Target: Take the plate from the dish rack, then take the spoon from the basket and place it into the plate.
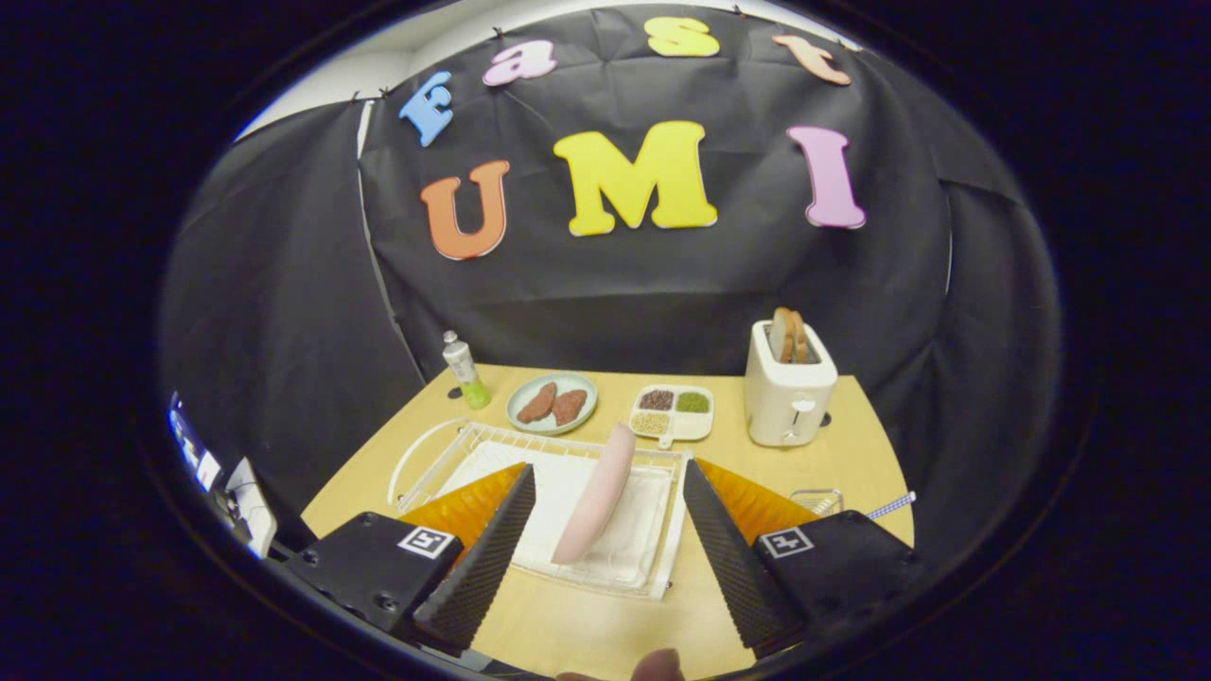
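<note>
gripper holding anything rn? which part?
Nothing held. The gripper is open, fingers spread either side of the pink plate standing on edge in the dish rack, not touching it.

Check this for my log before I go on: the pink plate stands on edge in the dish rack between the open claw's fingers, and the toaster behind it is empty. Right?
Not quite. The gripper view shows the toaster holding slices of toast in its slots, so it is not empty. The rest holds: the pink plate stands on edge in the dish rack, between the fingers of the open claw.
</note>
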The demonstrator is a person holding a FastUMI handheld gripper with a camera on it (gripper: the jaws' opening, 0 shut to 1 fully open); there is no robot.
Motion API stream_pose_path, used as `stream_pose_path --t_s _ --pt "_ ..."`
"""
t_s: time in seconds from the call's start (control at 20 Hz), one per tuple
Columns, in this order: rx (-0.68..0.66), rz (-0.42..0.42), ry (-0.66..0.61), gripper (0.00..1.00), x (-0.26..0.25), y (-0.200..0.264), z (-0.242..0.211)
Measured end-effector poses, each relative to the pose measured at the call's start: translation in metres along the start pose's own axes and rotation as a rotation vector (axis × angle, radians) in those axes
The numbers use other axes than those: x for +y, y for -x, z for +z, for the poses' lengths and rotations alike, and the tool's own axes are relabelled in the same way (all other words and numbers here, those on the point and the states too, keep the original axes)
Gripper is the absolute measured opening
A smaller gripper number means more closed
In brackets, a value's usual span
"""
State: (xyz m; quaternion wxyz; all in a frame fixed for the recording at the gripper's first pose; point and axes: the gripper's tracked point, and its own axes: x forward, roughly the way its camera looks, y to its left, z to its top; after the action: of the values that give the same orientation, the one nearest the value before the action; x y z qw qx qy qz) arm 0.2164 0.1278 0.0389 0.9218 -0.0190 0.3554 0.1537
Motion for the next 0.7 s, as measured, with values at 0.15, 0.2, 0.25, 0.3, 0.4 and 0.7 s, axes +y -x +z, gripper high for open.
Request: stream_pose_path --t_s 0.15,0.2,0.25,0.3,0.4,0.7 --pt "0.137 -0.013 -0.022 0.99 0.000 -0.044 0.000" --pt "0.179 -0.013 -0.043 0.99 -0.001 -0.059 -0.004" --pt "0.223 -0.019 -0.059 0.99 -0.002 -0.069 -0.008" --pt "0.257 -0.021 -0.084 0.99 -0.002 -0.081 -0.012" --pt "0.309 -0.024 -0.120 0.99 -0.002 -0.102 -0.018" --pt "0.432 -0.052 -0.214 0.74 0.003 -0.131 -0.039"
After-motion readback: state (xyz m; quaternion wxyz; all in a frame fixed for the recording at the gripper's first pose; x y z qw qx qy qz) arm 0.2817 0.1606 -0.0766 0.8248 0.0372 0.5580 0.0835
